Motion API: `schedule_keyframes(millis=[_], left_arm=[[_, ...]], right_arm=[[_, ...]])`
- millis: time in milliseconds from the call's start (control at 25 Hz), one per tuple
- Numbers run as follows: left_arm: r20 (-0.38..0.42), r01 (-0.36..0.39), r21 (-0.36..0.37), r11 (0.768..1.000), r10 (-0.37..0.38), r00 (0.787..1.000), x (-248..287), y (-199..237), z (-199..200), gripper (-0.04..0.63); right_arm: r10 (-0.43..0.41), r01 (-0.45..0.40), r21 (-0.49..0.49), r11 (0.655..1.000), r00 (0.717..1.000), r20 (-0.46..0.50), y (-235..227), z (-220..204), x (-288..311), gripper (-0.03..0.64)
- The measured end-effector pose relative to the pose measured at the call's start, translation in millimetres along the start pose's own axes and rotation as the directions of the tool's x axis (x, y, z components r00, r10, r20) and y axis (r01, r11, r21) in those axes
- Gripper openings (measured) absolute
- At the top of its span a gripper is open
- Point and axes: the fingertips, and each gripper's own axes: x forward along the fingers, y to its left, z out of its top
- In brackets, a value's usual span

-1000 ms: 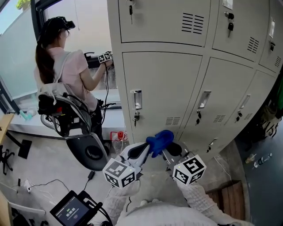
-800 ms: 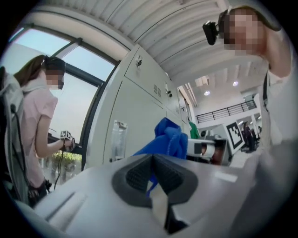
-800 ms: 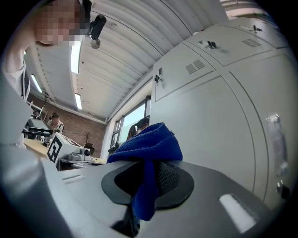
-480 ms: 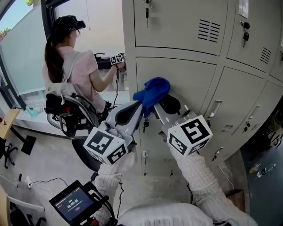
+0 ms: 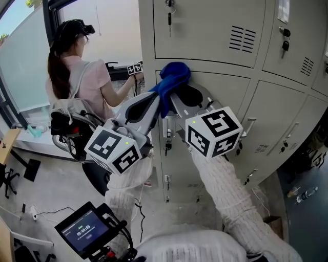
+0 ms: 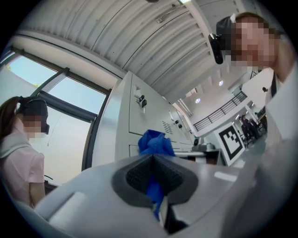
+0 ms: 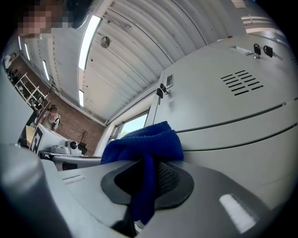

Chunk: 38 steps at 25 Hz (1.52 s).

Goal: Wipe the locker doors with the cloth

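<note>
The left tool (image 6: 153, 175) is seen clamped shut on a fold of the blue cloth (image 6: 155, 143). The fabric is pinched between its ribbed pads and bunches out above the tips. The right tool (image 7: 145, 181) is likewise closed on the cloth, with a strip of it run down between the dark pads (the bulk is piled over the tips).

In the head view, both tools are held raised and close together, converging on the one bundle. The left cube (image 5: 114, 148) is seen low and to the left, the right cube (image 5: 212, 132) just beside it. A white sleeve (image 5: 228, 194) is seen behind the right cube.

The cloth is carried up at the front of the grey lockers. It sits at the seam between the upper door (image 5: 205, 25) and the lower door (image 5: 225, 92), near the cabinet's left edge. Whether it is pressed onto the metal cannot be told.

A key (image 5: 169, 13) is hung in the upper door's lock, and vent slots (image 5: 243, 37) are cut into that door at the right.

Well off to the left, a person in a pink top (image 5: 84, 77) is stood by a window. A small lit screen (image 5: 83, 233) is seen at the bottom left.
</note>
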Motion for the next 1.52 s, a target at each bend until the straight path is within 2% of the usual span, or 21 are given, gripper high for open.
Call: schedule_keyframes(millis=[320,440,680,920,1200,1520], left_arm=[[0.009,-0.005,-0.021,1.000,0.005,1.000,0.6,4.3,-3.1,0.007],[0.002,-0.010,-0.043,0.999,0.010,1.000,-1.0,4.2,-12.3,0.006],[-0.029,-0.021,-0.086,0.996,0.019,0.999,-5.6,2.5,-40.8,0.008],[-0.061,-0.027,-0.142,0.990,0.019,0.998,-13.5,-3.7,-69.5,0.007],[-0.115,-0.045,-0.212,0.976,0.021,0.993,-22.7,-14.0,-107.2,0.006],[-0.200,-0.067,-0.286,0.956,0.009,0.980,-34.0,-30.4,-154.1,0.006]], right_arm=[[0.008,-0.008,-0.043,0.999,1.000,-0.007,2.2,-0.7,0.3,0.051],[0.011,-0.012,-0.065,0.998,1.000,-0.012,4.0,-7.0,-1.5,0.051],[0.017,-0.019,-0.051,0.999,0.999,-0.042,7.2,-35.3,-9.3,0.051],[0.044,-0.042,0.027,0.999,0.995,-0.090,15.6,-72.1,-20.0,0.051],[0.034,-0.020,0.103,0.995,0.990,-0.134,15.8,-109.5,-37.4,0.051],[0.041,-0.001,0.166,0.986,0.971,-0.238,21.2,-166.0,-58.0,0.051]])
